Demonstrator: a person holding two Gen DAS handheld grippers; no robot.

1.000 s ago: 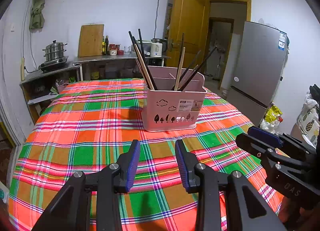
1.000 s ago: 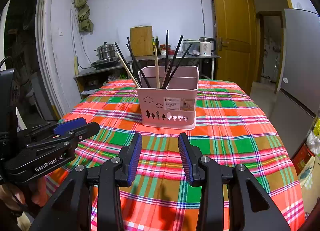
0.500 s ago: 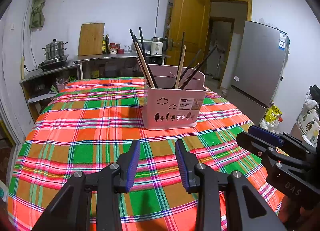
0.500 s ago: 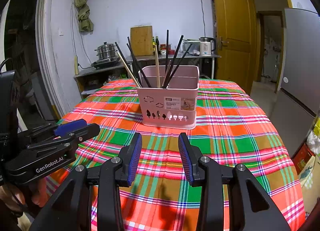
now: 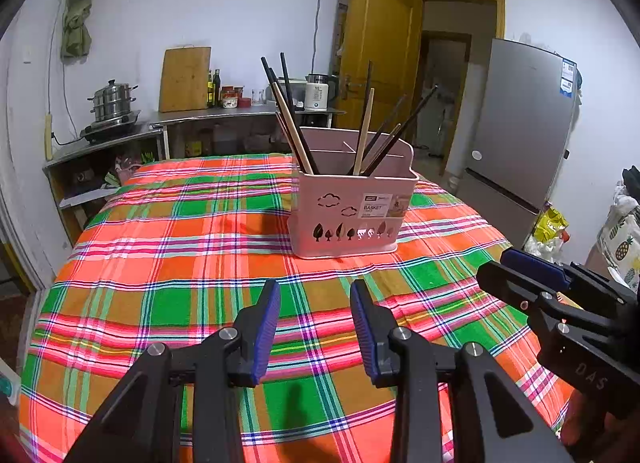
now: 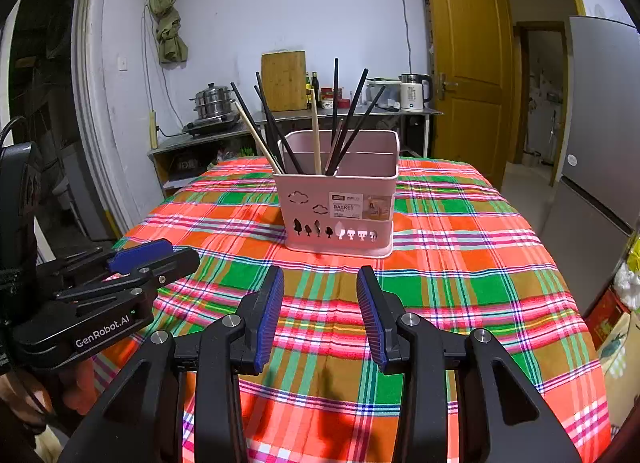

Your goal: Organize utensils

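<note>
A pink utensil basket stands upright near the middle of the plaid-covered table. Several black and wooden chopsticks lean inside it, fanned out above the rim. My left gripper hovers over the cloth in front of the basket, open, nothing between its blue pads. My right gripper is also open and empty, just short of the basket. Each gripper shows at the edge of the other's view: the right gripper, the left gripper.
A counter behind the table carries a steel steamer pot, a cutting board, bottles and a kettle. A grey fridge and an open wooden door stand to the right.
</note>
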